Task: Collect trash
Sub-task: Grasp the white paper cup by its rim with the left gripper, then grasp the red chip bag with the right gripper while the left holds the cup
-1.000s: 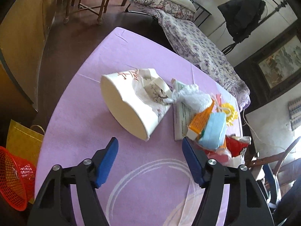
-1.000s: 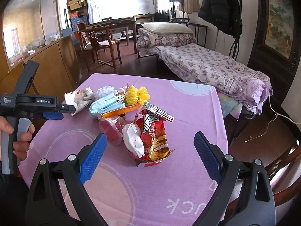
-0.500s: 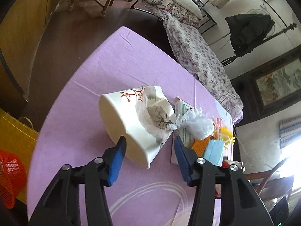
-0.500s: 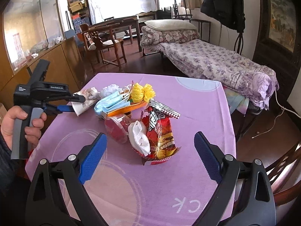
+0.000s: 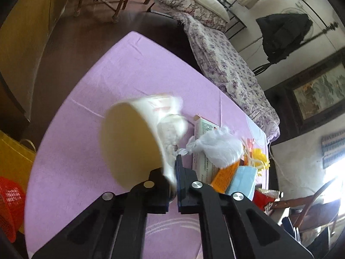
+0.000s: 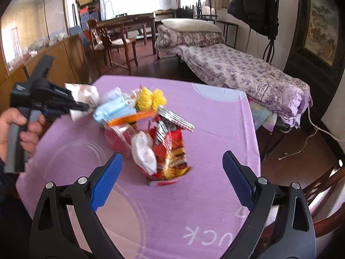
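A white paper cup (image 5: 129, 142) with crumpled paper in it hangs tilted and blurred over the purple tablecloth (image 5: 71, 151). My left gripper (image 5: 173, 172) is shut on its rim wall, one finger inside and one outside. The right wrist view shows that gripper (image 6: 84, 108) in a person's hand, pinching the cup (image 6: 83, 95). Beside the cup lie a white plastic bag (image 5: 217, 145), a flat box (image 5: 204, 129), a blue mask (image 5: 243, 179) and an orange packet (image 5: 224, 174). My right gripper (image 6: 171, 158) stands open just before a red snack bag (image 6: 172, 151) and a white wad (image 6: 143, 151).
A red basket (image 5: 10, 198) and a yellow bag (image 5: 13, 157) stand on the floor left of the table. A bed with a flowered cover (image 6: 237, 69) lies beyond the table. Wooden chairs (image 6: 112, 41) stand at the back, another chair (image 6: 323, 183) at the right.
My left gripper went from wide open to shut on the cup's wall, and the cup has come up tilted off the cloth. The right gripper has stayed open, hardly moving.
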Available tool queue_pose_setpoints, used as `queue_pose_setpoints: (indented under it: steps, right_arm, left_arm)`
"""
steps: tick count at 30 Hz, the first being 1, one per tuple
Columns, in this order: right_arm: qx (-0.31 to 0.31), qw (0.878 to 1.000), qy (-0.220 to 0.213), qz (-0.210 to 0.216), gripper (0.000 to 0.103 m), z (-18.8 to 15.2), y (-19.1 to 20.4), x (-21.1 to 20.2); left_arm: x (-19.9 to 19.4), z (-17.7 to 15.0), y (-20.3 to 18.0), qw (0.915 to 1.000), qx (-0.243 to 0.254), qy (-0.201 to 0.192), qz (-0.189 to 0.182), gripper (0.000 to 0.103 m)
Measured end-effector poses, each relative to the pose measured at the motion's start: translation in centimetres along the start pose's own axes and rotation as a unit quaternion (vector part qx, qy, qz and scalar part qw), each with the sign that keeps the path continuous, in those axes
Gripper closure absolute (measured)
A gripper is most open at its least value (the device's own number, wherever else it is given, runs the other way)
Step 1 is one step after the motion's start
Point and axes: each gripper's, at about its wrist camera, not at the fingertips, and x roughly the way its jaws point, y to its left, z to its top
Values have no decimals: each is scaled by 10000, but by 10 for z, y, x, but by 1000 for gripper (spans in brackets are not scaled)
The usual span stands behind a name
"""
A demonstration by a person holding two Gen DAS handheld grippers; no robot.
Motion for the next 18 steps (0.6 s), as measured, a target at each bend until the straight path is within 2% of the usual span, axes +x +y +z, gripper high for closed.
queue_pose_setpoints:
  steps: [5, 11, 15, 18]
  right_arm:
    - [205, 9997, 133, 26, 13, -1, -7, 7]
    - [802, 9968, -67, 21, 13, 9, -20, 15]
    - [1361, 9905, -168, 140, 13, 20, -31, 24]
    - [1489, 9885, -70, 245, 13, 25, -34, 35]
  left_arm:
    - [-28, -20, -15, 9983, 524, -232, 108, 98]
    - [-68, -59, -25, 9938, 953, -575, 71, 98]
    - [-72, -77, -30, 9915, 1174, -548, 66, 98]
    - [-69, -85, -37, 9899, 1323, -500, 61, 98]
